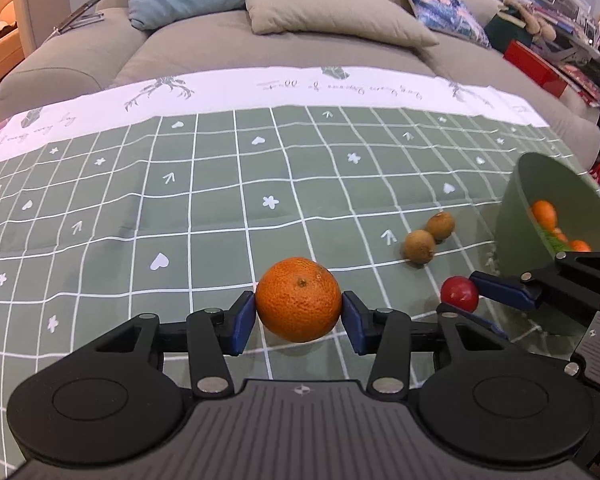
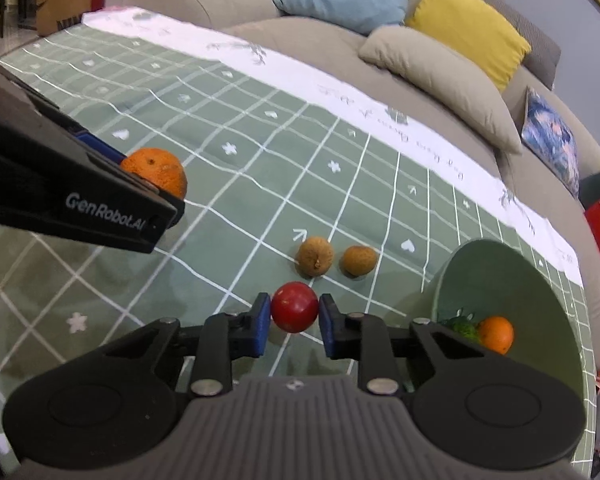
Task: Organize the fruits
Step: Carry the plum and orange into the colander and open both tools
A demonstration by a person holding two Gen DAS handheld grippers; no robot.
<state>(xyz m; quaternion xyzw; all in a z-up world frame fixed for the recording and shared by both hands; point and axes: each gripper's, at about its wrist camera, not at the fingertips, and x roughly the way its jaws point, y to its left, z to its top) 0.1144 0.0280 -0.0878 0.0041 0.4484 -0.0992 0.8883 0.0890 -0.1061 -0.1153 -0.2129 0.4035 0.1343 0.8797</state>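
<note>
My left gripper (image 1: 299,312) is shut on an orange (image 1: 299,299) and holds it just above the green checked tablecloth; the orange also shows in the right wrist view (image 2: 158,170). My right gripper (image 2: 294,312) is shut on a small red fruit (image 2: 294,307), which also shows in the left wrist view (image 1: 459,293). Two small brown fruits (image 2: 315,257) (image 2: 359,260) lie side by side on the cloth just beyond the red fruit. A green bowl (image 2: 512,280) at the right holds orange fruit (image 2: 496,334) and something green (image 2: 462,326).
The checked tablecloth (image 1: 180,208) has a white printed border at its far edge. A grey sofa (image 1: 228,44) with blue, yellow, beige and patterned cushions stands behind the table. Red boxes and clutter (image 1: 540,68) sit at the far right.
</note>
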